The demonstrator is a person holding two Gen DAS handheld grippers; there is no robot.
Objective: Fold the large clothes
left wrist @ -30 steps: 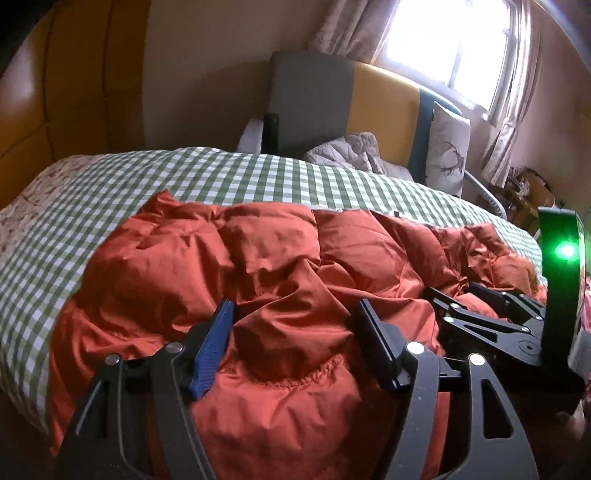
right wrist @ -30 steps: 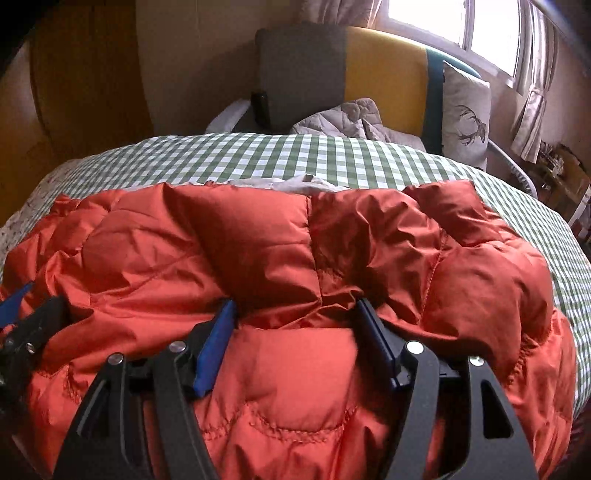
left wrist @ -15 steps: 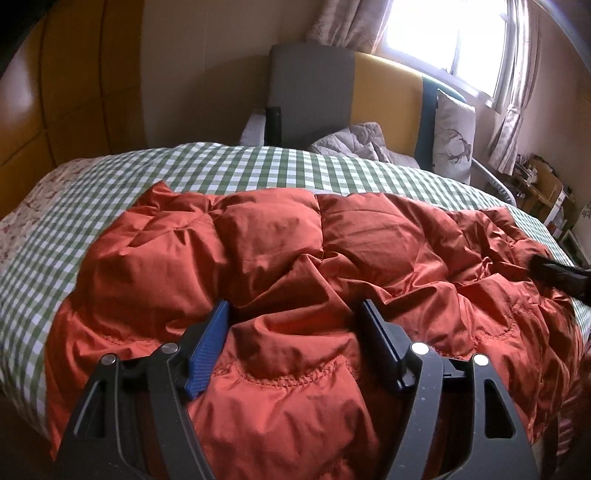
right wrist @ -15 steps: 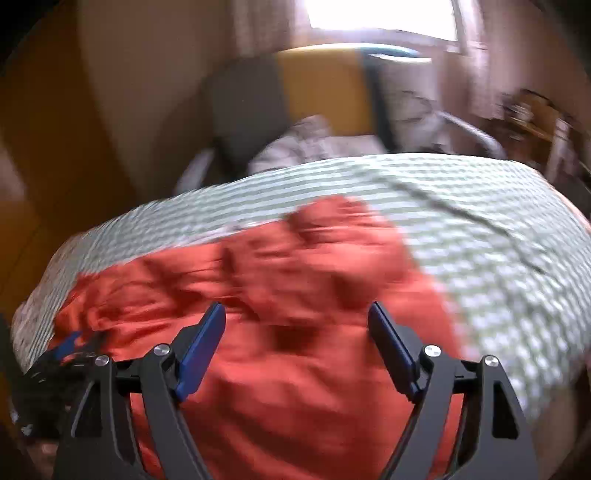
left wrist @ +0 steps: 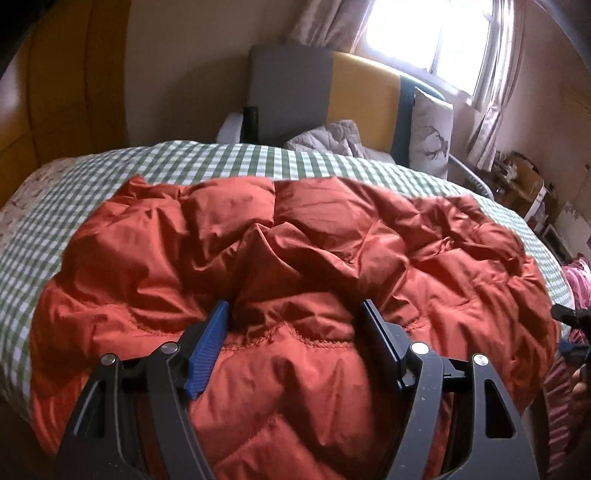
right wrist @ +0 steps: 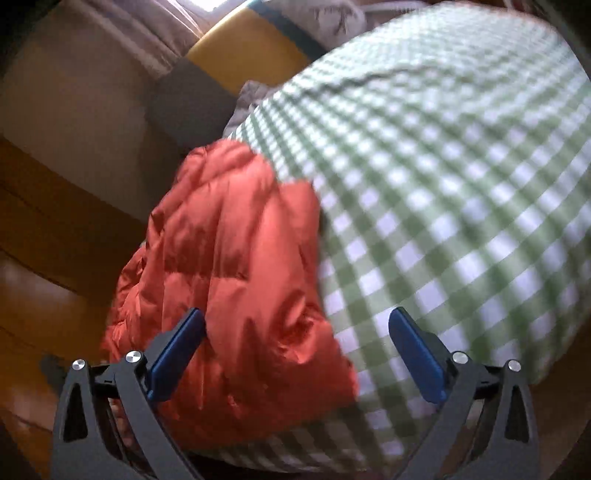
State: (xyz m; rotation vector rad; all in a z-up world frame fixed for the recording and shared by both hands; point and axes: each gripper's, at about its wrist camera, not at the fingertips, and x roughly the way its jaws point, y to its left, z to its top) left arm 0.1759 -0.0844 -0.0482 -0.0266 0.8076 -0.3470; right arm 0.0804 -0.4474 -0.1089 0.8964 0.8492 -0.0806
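No writing or brand can be read in either view. In the left wrist view, an orange-red quilted down jacket (left wrist: 295, 251) lies spread across a bed (left wrist: 48, 236) covered in green-and-white checked cloth; the jacket's shiny, puffy fabric is creased, and a stitched hem runs between the fingers of the left gripper (left wrist: 293, 321). The jaws stand apart with a thick fold of the hem bulging between them, pressed against both blue pads, so it is grasping the jacket. At 12 o'clock stands a padded headboard (left wrist: 332, 96) in grey, yellow and dark blue, with a crumpled grey garment (left wrist: 328, 140) before it and a white pillow (left wrist: 430, 133) with a deer print at 1 o'clock; a bright window (left wrist: 432, 33) is overexposed. At 3 o'clock a dark tip of the other tool is cut off by the frame. The right wrist view is tilted and motion-blurred: the right gripper (right wrist: 295, 332) is spread wide and released, its left finger over the jacket's edge and its right finger over bare checked cloth.
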